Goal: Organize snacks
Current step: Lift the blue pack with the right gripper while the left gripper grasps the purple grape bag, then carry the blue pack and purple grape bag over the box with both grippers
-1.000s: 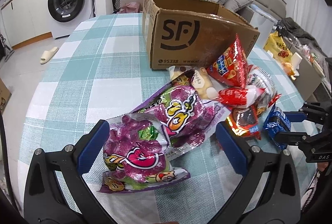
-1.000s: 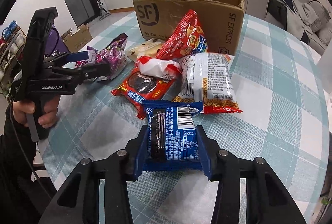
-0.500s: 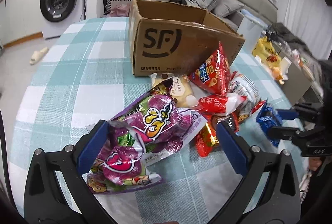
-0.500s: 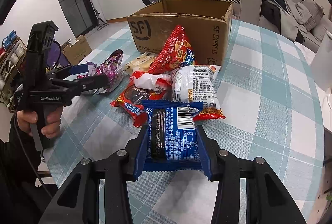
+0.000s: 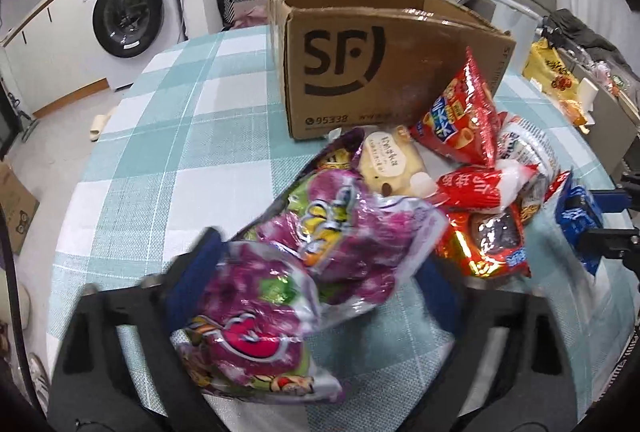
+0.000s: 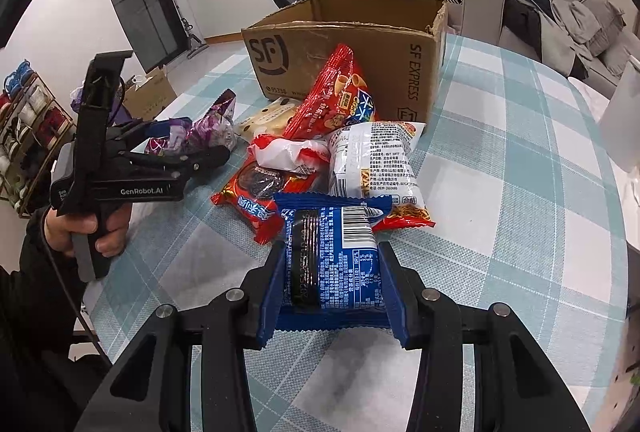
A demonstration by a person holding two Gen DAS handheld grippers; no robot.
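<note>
Two purple snack bags (image 5: 320, 252) lie bunched between the blurred blue fingers of my left gripper (image 5: 316, 280), whose jaws are closing and squeeze the bags from both sides. In the right wrist view the left gripper (image 6: 200, 142) sits at the left with a purple bag (image 6: 208, 128) in it. My right gripper (image 6: 332, 272) is shut on a blue cookie packet (image 6: 332, 260), held just above the checked tablecloth (image 6: 500, 192). An open SF cardboard box (image 5: 380, 72) stands behind the snack pile.
Between the grippers lie a red cone-snack bag (image 5: 460, 112), a pale bread pack (image 5: 388, 164), a red-and-white pack (image 5: 480, 188), a red cookie pack (image 5: 488, 244) and a white noodle bag (image 6: 372, 160). A hand (image 6: 80, 228) grips the left tool's handle. A washing machine (image 5: 132, 16) stands beyond the table.
The left jaws have narrowed onto the purple bags, which have crumpled and risen between the fingers. The right gripper keeps the blue packet in the same place.
</note>
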